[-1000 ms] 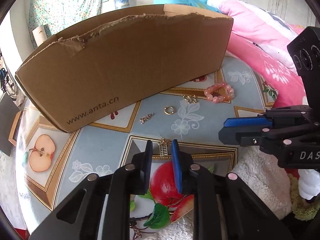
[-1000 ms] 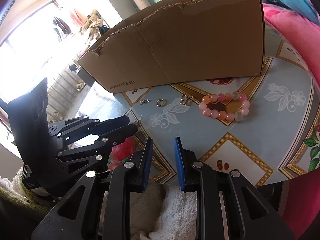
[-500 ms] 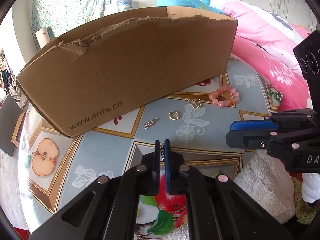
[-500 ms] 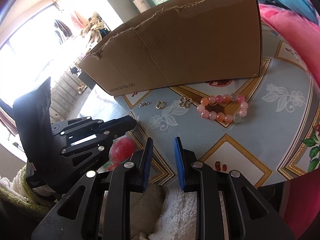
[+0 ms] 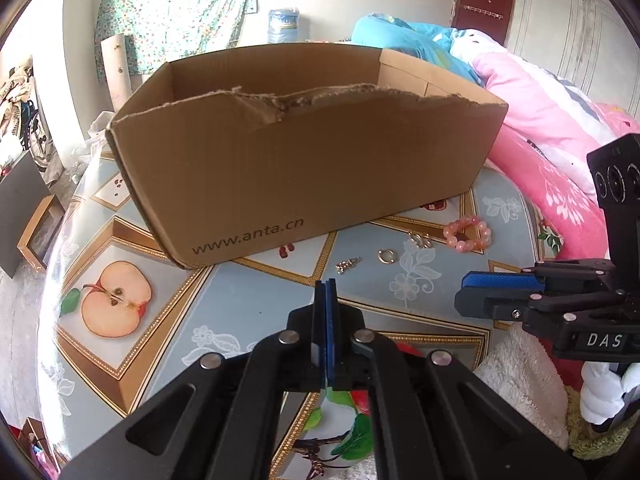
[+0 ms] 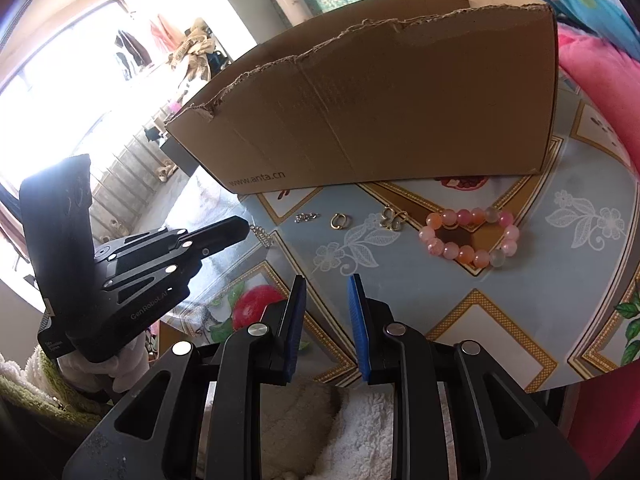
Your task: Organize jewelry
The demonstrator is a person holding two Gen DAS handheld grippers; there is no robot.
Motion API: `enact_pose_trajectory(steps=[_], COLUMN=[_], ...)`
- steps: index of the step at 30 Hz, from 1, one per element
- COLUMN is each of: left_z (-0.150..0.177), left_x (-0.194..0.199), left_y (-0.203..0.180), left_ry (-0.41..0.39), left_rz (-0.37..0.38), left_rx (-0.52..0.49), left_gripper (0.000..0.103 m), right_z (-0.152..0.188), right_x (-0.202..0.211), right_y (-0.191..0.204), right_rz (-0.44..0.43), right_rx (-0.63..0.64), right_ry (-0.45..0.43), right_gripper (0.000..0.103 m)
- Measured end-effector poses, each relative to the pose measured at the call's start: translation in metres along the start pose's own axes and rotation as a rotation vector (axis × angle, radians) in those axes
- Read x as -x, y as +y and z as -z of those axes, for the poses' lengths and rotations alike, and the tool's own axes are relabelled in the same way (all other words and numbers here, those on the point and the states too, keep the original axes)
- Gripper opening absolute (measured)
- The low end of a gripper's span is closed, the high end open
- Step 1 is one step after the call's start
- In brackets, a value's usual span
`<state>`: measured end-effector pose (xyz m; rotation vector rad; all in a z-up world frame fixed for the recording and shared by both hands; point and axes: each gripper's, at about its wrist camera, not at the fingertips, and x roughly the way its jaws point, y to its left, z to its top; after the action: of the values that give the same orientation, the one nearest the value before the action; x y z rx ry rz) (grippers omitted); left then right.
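Note:
An open cardboard box (image 5: 304,168) stands at the back of the round table; it also shows in the right wrist view (image 6: 384,112). In front of it lie a pink bead bracelet (image 5: 467,233) (image 6: 472,236), a gold clasp (image 5: 419,239) (image 6: 394,217), a gold ring (image 5: 387,256) (image 6: 340,221) and a small silver piece (image 5: 348,265) (image 6: 306,217). My left gripper (image 5: 325,292) is shut and raised above the table; in the right wrist view a small dangling chain earring (image 6: 262,235) hangs from its tip (image 6: 240,226). My right gripper (image 6: 326,320) is open and empty near the table's front edge.
The table (image 5: 168,320) has a glossy fruit-print cover. A pink quilt (image 5: 552,128) lies at the right. A white fluffy cloth (image 6: 352,420) sits below the front edge. A dark picture frame (image 5: 40,232) stands on the floor at the left.
My left gripper shut on the chain earring that lay by the front gold border and lifted it off the table. The right gripper stayed open and nearly still.

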<state>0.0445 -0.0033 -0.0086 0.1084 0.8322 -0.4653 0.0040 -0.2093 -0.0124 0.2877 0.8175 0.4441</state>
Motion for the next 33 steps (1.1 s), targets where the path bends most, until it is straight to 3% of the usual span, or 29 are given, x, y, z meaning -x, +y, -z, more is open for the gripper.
enact_pose_trajectory(steps=[16, 23, 28, 33], left_z=[-0.004, -0.004, -0.004, -0.003], left_x=[0.022, 0.025, 0.025, 0.024], left_y=[0.03, 0.039, 0.042, 0.046], left_ry=[-0.089, -0.108, -0.115, -0.123], left_rz=[0.017, 0.04, 0.047, 0.048], left_rx=[0.098, 0.123, 0.121, 0.127], left_gripper=[0.0, 0.0, 0.0, 0.0], right_z=[-0.03, -0.034, -0.038, -0.039], right_x=[-0.05, -0.073, -0.081, -0.088], right_y=[0.051, 0.057, 0.065, 0.074], right_rz=[0.07, 0.208, 0.258, 0.294], right_rx=[0.175, 0.213, 0.26, 0.305], right_ry=[-0.012, -0.009, -0.014, -0.003], right_gripper=[0.023, 0.023, 0.023, 0.006])
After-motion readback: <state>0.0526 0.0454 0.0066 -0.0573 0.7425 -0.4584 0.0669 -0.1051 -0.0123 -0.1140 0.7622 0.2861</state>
